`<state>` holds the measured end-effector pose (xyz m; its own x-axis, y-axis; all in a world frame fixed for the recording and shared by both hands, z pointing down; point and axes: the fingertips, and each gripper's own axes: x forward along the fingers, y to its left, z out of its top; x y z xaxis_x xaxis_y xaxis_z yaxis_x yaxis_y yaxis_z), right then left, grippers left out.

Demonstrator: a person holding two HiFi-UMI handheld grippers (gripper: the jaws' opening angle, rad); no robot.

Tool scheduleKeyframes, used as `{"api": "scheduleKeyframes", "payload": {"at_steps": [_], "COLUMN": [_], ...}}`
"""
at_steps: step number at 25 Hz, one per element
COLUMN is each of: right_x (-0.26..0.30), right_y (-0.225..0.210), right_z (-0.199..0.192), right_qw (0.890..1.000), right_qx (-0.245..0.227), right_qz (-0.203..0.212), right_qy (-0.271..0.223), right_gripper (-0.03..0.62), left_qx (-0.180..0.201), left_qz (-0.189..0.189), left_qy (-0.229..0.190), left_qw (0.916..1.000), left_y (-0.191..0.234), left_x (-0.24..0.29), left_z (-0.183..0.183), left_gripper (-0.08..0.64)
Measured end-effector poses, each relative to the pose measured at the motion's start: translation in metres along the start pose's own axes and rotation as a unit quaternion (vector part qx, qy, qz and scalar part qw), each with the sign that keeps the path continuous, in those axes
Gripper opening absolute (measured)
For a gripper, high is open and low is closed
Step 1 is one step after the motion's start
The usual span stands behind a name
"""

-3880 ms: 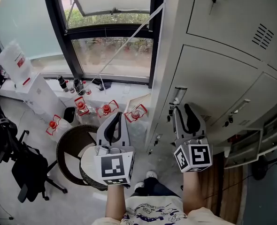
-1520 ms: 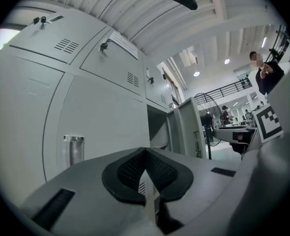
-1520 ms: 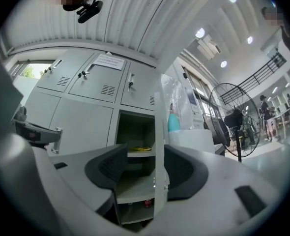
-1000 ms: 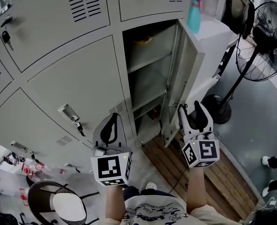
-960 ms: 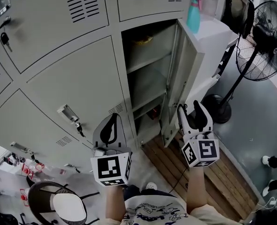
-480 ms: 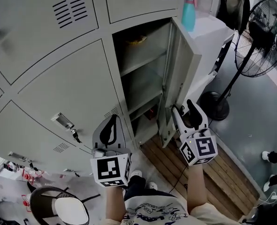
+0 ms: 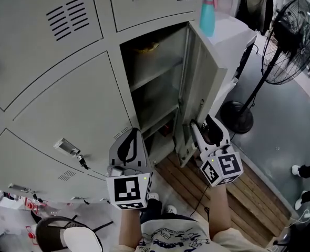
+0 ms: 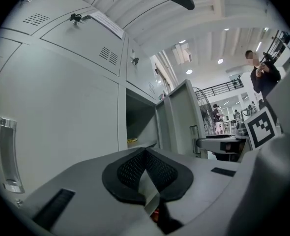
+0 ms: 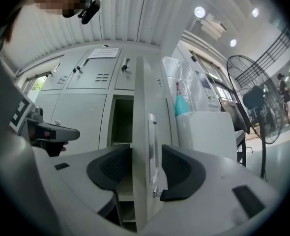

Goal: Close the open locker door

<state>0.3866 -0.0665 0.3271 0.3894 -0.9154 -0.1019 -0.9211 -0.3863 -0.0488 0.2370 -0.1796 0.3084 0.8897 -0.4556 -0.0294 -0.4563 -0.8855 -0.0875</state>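
The right gripper (image 7: 203,127), just closing but not yet tight around the edge of the locker door (image 7: 207,77), could slip off when it pushes; the left gripper (image 7: 130,143) is shut, empty.

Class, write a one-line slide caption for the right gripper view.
Right gripper, its jaws just closing, straddles the open locker door at its handle.

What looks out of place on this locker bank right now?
Only the locker door stands swung open, while the neighbouring doors are shut. The right gripper straddles its edge; its jaws have just been closing, not yet gripping. Nothing looks spilled or damaged.
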Motion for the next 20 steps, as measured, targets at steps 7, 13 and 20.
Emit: {"api": "scheduleKeyframes", "payload": {"at_steps": [7, 13, 20], "right_x": [0.010, 0.015, 0.024], "right_y": [0.003, 0.012, 0.029], "right_z": [-0.001, -0.003, -0.005], "right_qw": [1.000, 1.000, 1.000], "right_qx": [0.000, -0.012, -0.016], "right_qz": [0.000, 0.001, 0.011], "right_qy": [-0.003, 0.002, 0.003], "right_gripper": [0.156, 0.140, 0.144], "left_qx": [0.003, 0.003, 0.004], "left_qz": [-0.002, 0.005, 0.013], "left_qy": [0.005, 0.009, 0.008], "left_qw": [1.0000, 0.9999, 0.9999], "left_y": [0.008, 0.021, 0.035], "left_x": [0.003, 0.002, -0.002], "left_z": [-0.004, -0.007, -0.007], "left_gripper": [0.002, 0.002, 0.002]}}
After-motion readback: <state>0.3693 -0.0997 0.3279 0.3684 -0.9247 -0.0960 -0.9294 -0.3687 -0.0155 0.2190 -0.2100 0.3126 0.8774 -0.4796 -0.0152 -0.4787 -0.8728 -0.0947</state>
